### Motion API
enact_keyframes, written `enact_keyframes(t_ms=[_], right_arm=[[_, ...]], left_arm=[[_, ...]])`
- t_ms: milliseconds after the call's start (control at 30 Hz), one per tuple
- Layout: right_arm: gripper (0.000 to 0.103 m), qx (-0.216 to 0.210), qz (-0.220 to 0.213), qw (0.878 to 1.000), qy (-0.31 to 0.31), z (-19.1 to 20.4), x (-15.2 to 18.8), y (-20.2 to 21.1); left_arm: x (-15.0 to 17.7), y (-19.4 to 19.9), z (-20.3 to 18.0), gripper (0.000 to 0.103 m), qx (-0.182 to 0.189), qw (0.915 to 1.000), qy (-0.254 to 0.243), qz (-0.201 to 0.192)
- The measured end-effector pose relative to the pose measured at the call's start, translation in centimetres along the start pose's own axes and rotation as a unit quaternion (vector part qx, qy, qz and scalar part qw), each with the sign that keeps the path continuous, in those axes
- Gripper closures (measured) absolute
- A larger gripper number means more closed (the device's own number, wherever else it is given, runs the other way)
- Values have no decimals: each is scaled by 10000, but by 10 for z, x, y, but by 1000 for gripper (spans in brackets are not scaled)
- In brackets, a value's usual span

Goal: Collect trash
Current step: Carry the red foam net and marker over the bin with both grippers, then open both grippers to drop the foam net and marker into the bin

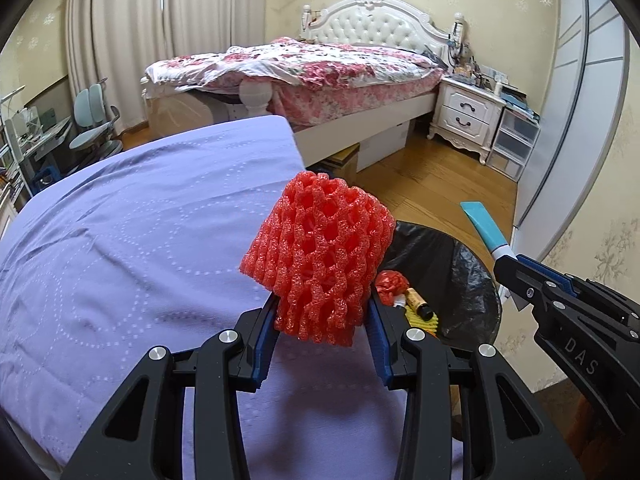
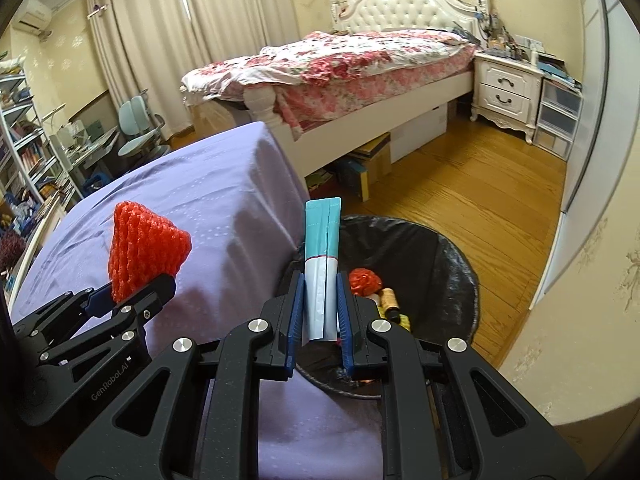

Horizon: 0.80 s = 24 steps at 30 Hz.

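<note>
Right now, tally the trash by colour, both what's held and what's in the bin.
Red: 2, the foam net in the left gripper and a red wad in the bin.
Teal-white: 1, the tube in the right gripper.
Yellow-brown: 1 bottle.
Total: 4.

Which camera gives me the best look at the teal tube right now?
Right wrist: the teal tube stands full length between the right gripper fingers. Left wrist shows only its upper part.

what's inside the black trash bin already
In the black-lined bin lie a red crumpled wad, a small brown bottle and something yellow. The right gripper hides whatever lies nearer.
</note>
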State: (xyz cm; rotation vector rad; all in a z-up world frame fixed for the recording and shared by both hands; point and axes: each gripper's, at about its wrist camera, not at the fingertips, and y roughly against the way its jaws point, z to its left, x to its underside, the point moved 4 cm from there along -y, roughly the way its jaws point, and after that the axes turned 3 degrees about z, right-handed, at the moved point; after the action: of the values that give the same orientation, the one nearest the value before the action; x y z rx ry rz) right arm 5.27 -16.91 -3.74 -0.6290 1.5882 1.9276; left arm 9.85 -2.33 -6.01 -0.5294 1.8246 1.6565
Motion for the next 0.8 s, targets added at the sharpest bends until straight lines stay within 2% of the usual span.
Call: enact_keyframes(t_ms=[267, 800], right_arm=[[87, 178, 17, 9996, -240, -29, -2, -6], [86, 294, 91, 9987, -407, -54, -6, -21]], left_arm=[[-8, -16, -23, 62, 51, 9998, -186, 54], [-18, -43, -48, 62, 24, 9991, -390, 191]])
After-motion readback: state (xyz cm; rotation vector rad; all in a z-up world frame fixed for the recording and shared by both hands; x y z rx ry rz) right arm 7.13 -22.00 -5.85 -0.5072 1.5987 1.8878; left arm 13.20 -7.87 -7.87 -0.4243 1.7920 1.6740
